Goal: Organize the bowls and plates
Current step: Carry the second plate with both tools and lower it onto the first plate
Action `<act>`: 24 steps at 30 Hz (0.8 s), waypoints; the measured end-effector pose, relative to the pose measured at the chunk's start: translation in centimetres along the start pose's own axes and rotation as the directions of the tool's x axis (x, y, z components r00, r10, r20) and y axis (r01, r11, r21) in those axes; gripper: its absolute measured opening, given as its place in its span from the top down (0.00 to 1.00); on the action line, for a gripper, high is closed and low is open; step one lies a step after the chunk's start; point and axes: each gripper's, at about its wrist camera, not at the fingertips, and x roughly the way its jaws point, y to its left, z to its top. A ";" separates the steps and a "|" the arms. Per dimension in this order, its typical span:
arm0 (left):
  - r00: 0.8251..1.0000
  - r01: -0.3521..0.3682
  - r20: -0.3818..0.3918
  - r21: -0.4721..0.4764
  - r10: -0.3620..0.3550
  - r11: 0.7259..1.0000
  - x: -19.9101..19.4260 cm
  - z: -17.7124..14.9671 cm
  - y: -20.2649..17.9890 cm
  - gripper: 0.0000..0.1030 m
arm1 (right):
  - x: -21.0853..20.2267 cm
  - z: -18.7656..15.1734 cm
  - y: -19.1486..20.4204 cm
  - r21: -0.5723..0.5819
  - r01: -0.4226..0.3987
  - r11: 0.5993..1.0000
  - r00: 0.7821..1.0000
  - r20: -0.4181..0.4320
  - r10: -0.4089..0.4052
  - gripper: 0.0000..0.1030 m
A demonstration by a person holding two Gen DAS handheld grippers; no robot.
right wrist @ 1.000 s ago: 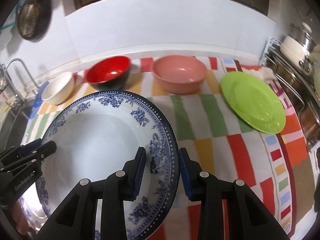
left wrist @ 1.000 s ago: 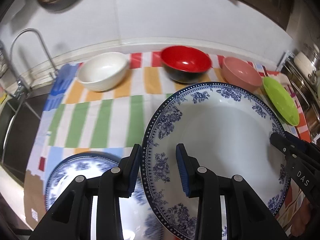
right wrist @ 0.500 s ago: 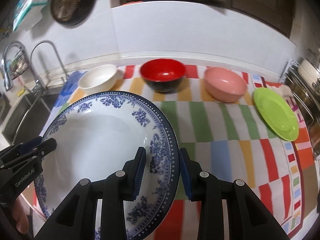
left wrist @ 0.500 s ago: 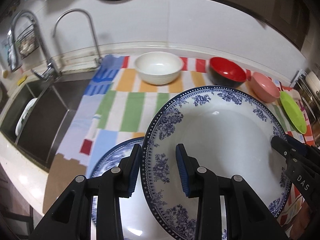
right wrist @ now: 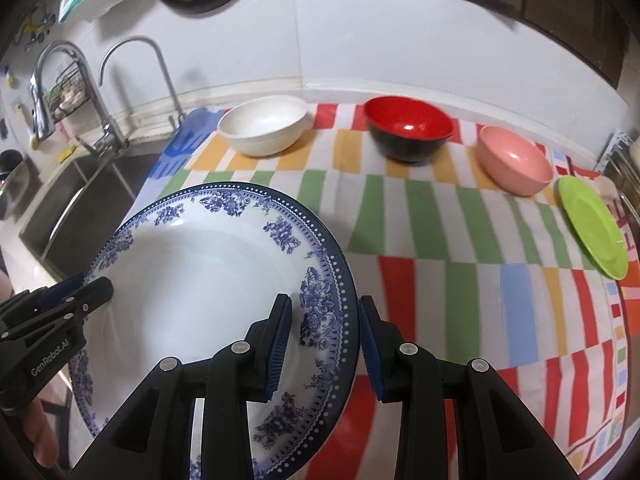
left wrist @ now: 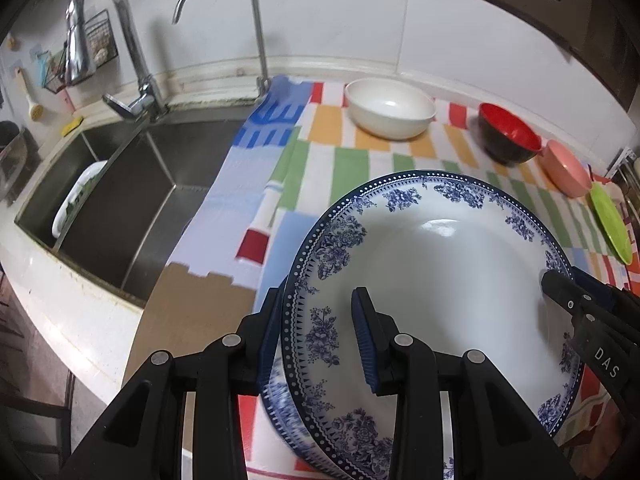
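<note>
Left claw (left wrist: 316,332), marked "GenRobot.AI", and right claw (right wrist: 324,336), "DAS", clamp blue-patterned plate (right wrist: 192,280).

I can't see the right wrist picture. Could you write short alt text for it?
Two black grippers hold a blue-and-white floral plate by opposite rims above a striped cloth: the right gripper in the foreground, the left gripper at the picture's left. Behind stand a white bowl, a red bowl, a pink bowl and a green plate; a sink lies left.
</note>
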 end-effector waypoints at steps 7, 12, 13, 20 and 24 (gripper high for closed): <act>0.999 -0.015 -0.047 -0.011 0.014 1.000 1.3 -1.2 1.6 0.66 | 1.6 -1.2 1.8 -0.016 -0.014 1.000 0.999 -0.046 0.014 0.66; 0.996 -0.020 -0.085 -0.011 0.019 1.000 2.5 -1.9 2.0 0.66 | 2.8 -1.8 2.4 -0.022 -0.015 1.000 0.996 -0.085 0.013 0.66; 0.996 -0.020 -0.089 -0.010 0.019 1.000 2.7 -2.0 2.0 0.66 | 3.0 -2.0 2.5 -0.022 -0.016 1.000 0.996 -0.091 0.014 0.66; 0.993 -0.019 -0.113 -0.003 0.019 1.000 3.6 -2.2 2.0 0.66 | 3.9 -2.6 2.6 -0.015 -0.011 1.000 0.993 -0.117 0.009 0.66; 0.992 -0.019 -0.121 -0.004 0.018 1.000 3.8 -2.3 2.1 0.66 | 4.3 -2.7 2.7 -0.014 -0.013 1.000 0.991 -0.135 0.011 0.66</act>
